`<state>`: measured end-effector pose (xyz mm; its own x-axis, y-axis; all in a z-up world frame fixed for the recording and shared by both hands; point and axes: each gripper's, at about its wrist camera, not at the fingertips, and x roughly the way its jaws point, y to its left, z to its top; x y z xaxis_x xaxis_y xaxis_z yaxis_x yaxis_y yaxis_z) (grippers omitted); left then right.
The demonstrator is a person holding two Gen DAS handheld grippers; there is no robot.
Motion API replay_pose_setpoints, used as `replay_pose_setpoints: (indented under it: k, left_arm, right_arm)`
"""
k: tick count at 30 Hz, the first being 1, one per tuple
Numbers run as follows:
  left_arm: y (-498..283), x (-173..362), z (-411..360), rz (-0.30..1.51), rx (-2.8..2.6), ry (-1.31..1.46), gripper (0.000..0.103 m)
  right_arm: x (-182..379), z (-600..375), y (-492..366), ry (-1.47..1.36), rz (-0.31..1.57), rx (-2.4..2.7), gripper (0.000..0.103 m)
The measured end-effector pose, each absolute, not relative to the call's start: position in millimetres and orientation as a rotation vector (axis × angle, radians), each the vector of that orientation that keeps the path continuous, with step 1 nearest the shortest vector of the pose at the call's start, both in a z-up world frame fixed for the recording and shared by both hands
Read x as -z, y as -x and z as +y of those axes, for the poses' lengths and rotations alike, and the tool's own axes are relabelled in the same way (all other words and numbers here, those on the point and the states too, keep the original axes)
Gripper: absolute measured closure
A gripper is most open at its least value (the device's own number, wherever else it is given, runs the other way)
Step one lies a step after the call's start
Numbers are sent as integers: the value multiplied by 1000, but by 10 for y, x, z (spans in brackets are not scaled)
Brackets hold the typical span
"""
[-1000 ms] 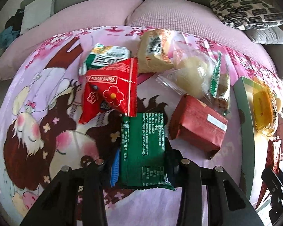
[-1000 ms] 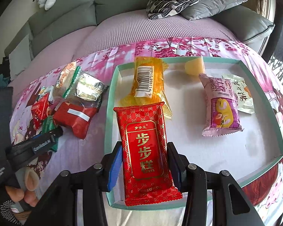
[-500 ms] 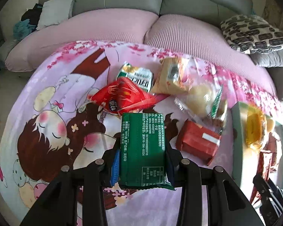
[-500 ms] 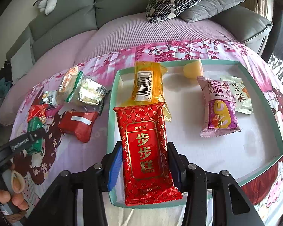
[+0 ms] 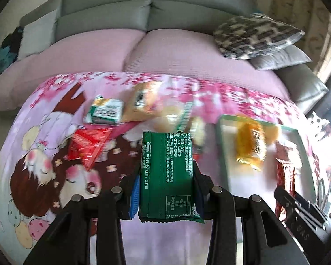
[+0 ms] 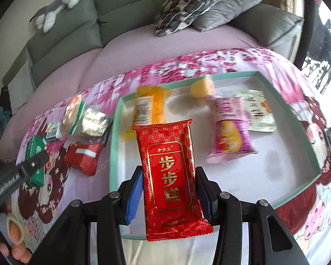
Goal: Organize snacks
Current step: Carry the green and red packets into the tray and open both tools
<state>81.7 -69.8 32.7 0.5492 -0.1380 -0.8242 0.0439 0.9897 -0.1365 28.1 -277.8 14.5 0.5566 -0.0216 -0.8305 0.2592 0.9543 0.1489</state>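
My left gripper is shut on a green snack packet and holds it above the pink cartoon cloth. My right gripper is shut on a red snack packet with gold writing, held over the near left part of the teal-rimmed white tray. The tray holds an orange packet, a yellow piece, a purple packet and a white packet. Loose snacks lie left of the tray: a red packet, a green-white packet, a tan packet.
The cloth-covered surface has a pink and grey sofa behind it with patterned cushions. A dark red packet and clear-wrapped snacks lie beside the tray's left rim. The left gripper shows in the right wrist view.
My left gripper has lifted the green packet off the cloth and swung right toward the tray. My right gripper has risen slightly with the red packet still over the tray.
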Motion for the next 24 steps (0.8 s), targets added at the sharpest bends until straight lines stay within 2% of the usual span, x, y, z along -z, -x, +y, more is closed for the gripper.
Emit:
replay_pose_setpoints:
  k: [12,24]
  left_arm:
    - [-614,-351,-1634,987,368,-16,62]
    - [-656,-27,-1981,1042,417,-51,62]
  right_arm:
    - [-122,-3848,101,-429,932,435,55]
    - [-35,-4079,-16,-457,870,468,55]
